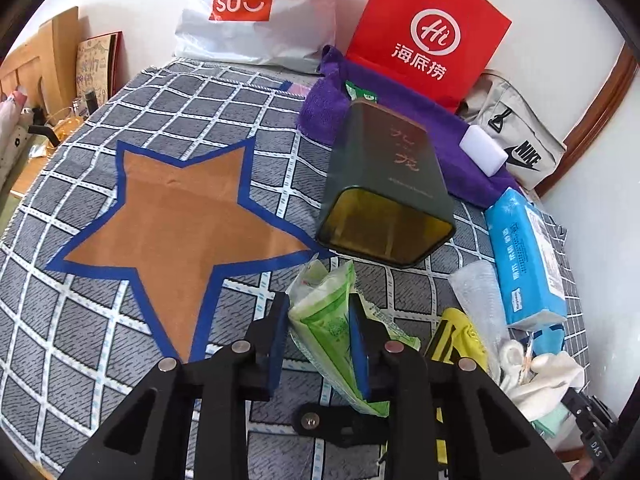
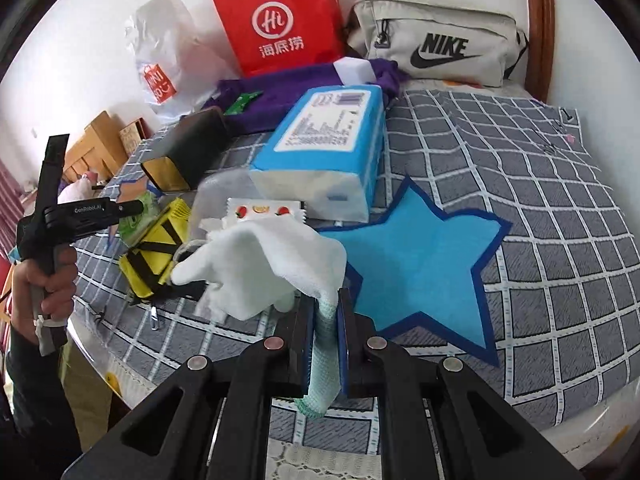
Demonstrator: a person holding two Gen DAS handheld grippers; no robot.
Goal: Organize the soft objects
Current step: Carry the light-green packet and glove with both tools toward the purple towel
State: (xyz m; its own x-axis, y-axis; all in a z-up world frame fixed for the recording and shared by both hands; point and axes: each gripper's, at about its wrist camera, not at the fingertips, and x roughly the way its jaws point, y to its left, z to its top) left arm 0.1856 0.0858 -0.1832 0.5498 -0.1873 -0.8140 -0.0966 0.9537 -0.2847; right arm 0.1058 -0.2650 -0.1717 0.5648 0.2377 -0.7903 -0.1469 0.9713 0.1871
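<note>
Left tool (image 1: 320, 334) clamped on green tissue pack (image 1: 332, 320), lifted above checked bedspread (image 1: 100, 320) near brown star (image 1: 188, 216). Light, squashy, slick wrapper; best gripped mid-body. Right tool (image 2: 325, 322) shut on white glove (image 2: 272, 268) at green cuff; limp, drapes freely, likely snags neighbours.

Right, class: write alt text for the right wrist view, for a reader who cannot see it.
The right hand-held gripper is shut on a white glove by its green cuff, above a grey checked cloth. A blue star lies to the right, a blue tissue pack behind.
</note>
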